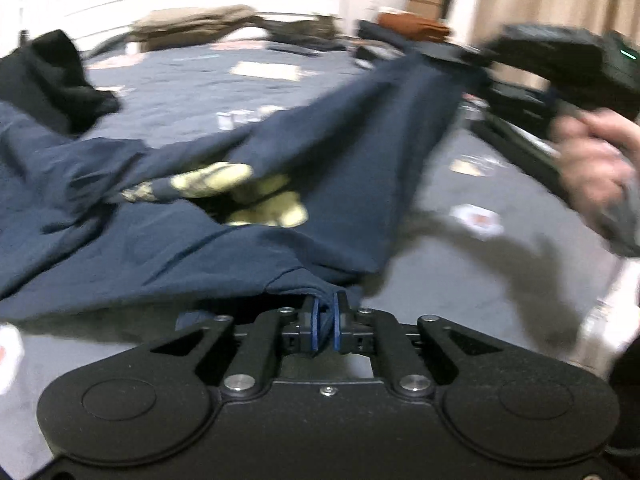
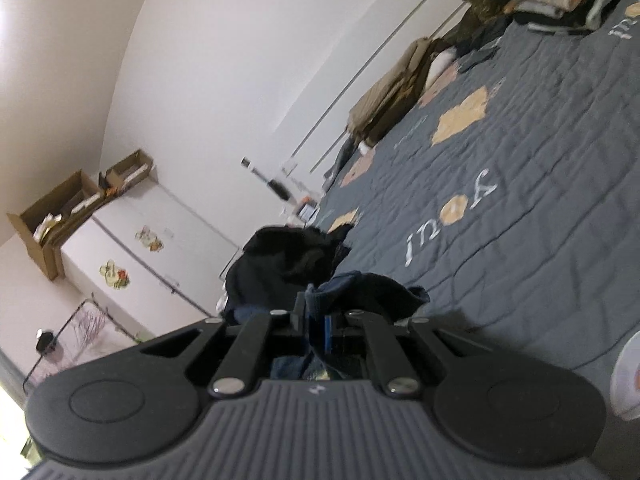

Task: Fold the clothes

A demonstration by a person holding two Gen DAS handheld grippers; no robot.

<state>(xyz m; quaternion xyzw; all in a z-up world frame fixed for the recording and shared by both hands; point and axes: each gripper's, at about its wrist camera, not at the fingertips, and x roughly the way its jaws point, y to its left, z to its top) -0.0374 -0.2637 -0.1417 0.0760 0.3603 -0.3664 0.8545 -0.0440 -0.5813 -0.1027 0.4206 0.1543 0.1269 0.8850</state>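
The quilt [image 2: 540, 184] has "you" sewn on it. Both claws pinch the blue shirt [image 1: 328, 184]: left claw [image 1: 327, 322] at its near edge, right claw [image 2: 318, 328] on its far corner, lifted.

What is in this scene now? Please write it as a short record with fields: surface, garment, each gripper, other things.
surface: grey quilted bed cover
garment: navy shirt with a yellow print, partly lifted off the bed
left gripper: shut on the shirt's near edge
right gripper: shut on navy cloth of the shirt, held up
hand: holds the right gripper's handle
other things: black garment on the bed; folded clothes by the wall
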